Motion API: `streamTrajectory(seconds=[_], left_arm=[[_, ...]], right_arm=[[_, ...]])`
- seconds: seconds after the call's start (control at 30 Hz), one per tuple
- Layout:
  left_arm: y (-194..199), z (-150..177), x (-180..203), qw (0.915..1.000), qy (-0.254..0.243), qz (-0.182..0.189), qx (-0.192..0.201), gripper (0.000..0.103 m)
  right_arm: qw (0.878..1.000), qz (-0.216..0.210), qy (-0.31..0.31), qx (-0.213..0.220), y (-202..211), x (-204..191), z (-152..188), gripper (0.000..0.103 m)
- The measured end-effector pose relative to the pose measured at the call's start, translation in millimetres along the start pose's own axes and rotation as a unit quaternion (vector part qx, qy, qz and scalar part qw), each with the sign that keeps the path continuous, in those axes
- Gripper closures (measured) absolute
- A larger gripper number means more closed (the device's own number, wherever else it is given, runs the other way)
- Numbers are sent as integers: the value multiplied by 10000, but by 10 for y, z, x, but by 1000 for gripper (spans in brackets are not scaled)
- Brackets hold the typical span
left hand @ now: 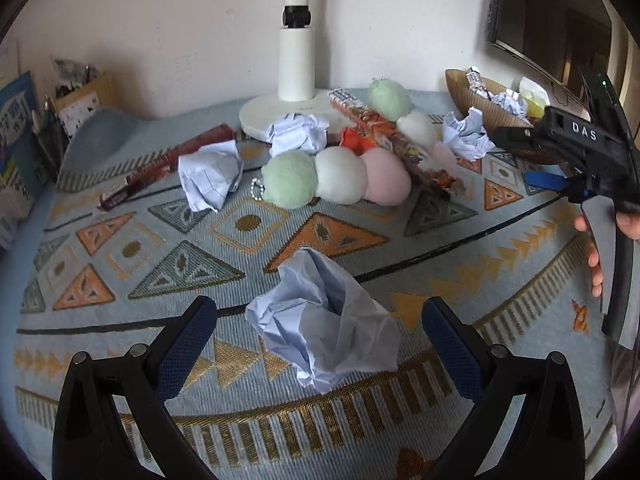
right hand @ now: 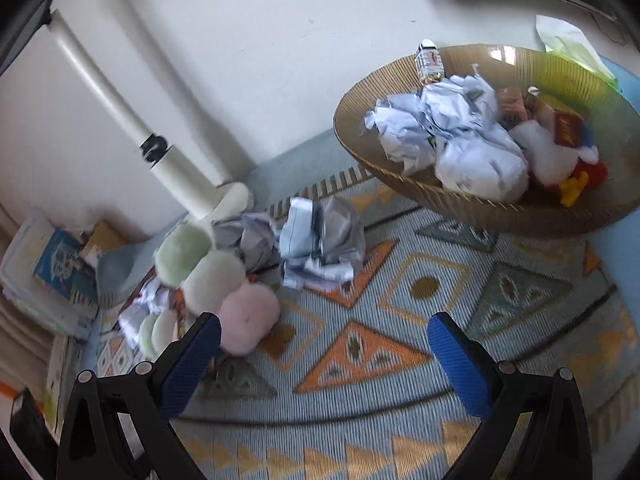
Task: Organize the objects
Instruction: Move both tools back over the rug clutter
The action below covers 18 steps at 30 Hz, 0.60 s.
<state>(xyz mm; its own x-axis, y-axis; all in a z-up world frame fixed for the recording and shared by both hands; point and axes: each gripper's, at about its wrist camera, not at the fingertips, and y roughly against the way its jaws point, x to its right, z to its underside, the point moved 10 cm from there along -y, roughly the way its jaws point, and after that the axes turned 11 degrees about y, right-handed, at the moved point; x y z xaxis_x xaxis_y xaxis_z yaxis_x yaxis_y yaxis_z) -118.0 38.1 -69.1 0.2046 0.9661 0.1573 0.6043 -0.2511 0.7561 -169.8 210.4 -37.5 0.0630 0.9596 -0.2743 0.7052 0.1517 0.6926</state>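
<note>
Three-ball plush [left hand: 336, 178] lying flat, long axis left-right, green end left

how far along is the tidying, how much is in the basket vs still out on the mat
Partly done: the woven basket already holds several crumpled papers, a small bottle and other bits. In hand: nothing yet; the left tongs stand open around a paper ball, and the right tongs are open and empty. Left: more paper, plush dango and snack wrappers.
</note>
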Motion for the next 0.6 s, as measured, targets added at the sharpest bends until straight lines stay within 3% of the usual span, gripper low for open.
streamTrajectory(seconds=[0.17, 0.23, 0.3, 0.5, 0.6], left_arm=[[-206, 15, -98, 9989, 203, -267, -337, 1], [-219, 11, -95, 9986, 122, -390, -333, 0], [-223, 2, -114, 9986, 175, -374, -330, 0], [-210, 14, -140, 9985, 181, -388, -328, 0], [-212, 14, -141, 9985, 181, -388, -329, 0]], right_arm=[[9993, 182, -320, 37, -300, 97, -140, 0], [9990, 369, -138, 220, -369, 93, -201, 0], [9988, 476, 48, 78, -433, 67, -197, 0], [9993, 169, -191, 263, -443, 149, -192, 0], [9993, 344, -55, 155, -511, 149, -183, 0]])
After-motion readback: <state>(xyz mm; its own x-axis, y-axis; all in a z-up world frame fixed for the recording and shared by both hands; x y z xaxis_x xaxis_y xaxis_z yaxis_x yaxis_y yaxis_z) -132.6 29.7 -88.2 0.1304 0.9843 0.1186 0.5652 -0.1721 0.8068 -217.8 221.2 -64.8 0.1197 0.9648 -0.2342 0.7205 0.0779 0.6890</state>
